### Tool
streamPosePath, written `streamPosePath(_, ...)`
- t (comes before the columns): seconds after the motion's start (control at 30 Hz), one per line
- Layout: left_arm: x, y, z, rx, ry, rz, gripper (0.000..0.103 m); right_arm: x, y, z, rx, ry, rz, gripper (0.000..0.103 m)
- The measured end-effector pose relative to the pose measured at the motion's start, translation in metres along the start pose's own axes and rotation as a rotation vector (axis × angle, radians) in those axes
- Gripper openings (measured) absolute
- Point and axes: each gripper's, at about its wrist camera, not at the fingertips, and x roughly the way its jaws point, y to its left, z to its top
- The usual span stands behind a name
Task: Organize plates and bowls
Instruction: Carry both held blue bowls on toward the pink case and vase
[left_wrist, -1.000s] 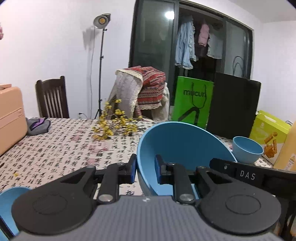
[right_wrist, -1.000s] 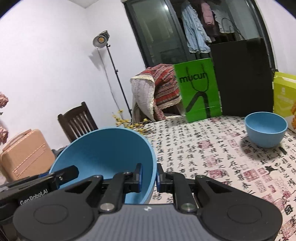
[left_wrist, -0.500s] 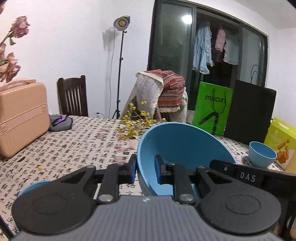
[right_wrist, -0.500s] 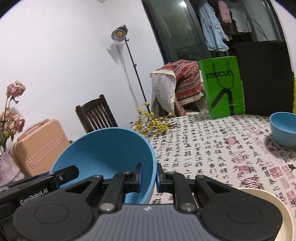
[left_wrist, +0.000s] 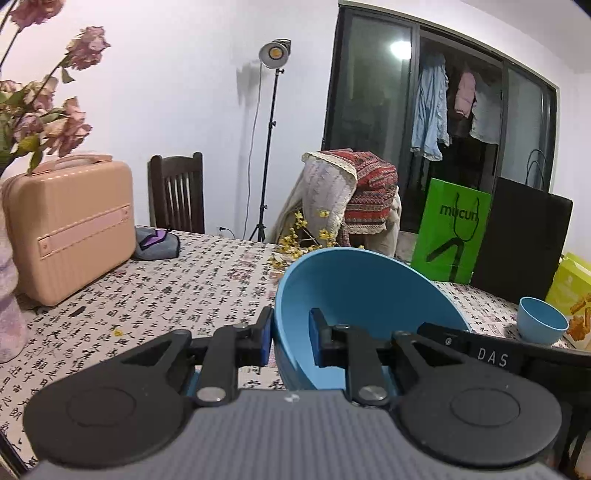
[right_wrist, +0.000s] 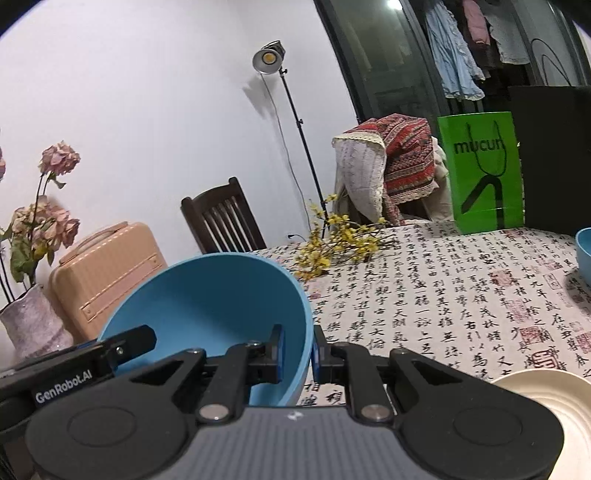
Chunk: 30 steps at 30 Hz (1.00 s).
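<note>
Bowl (left_wrist: 354, 295) rim clamped both sides, tablecloth (right_wrist: 461, 295) ahead bare.

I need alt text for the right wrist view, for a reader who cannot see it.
The right gripper pinches the rim of a large blue bowl, with the left gripper holding its far side. Beyond lie a patterned tablecloth, yellow flowers and a cream plate.

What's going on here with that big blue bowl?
A person is carrying the big blue bowl above the table with two hand-held grippers. The left gripper is clamped on one side of its rim, the right gripper on the opposite side. A small blue bowl sits on the table further off, and a cream plate lies close by on the right. Neither has been stacked yet.
</note>
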Motion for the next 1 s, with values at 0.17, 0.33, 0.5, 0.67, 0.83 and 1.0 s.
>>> streamPosePath(0.17,-0.005,0.012,0.0,-0.012,-0.005,0.013,0.02,0.002,0.014,-0.001,-0.013,0.003,0.013,0.014)
streamPosePath(0.33,-0.01,0.022,-0.001,-0.024,-0.009,0.025,0.02,0.005,0.025,-0.002,-0.022,0.006,0.024,0.014)
streamPosePath(0.5,-0.016,0.032,-0.001,-0.033,-0.017,0.036,0.02,0.006,0.035,-0.003,-0.027,0.005,0.036,0.014)
streamPosePath(0.67,-0.022,0.044,0.0,-0.045,-0.026,0.047,0.02,0.007,0.048,-0.005,-0.038,0.004,0.051,0.014)
streamPosePath(0.83,-0.028,0.056,-0.001,-0.054,-0.032,0.055,0.02,0.009,0.06,-0.006,-0.046,0.005,0.062,0.014)
streamPosePath(1.0,-0.031,0.069,-0.002,-0.062,-0.033,0.064,0.02,0.013,0.072,-0.01,-0.046,0.013,0.075,0.014)
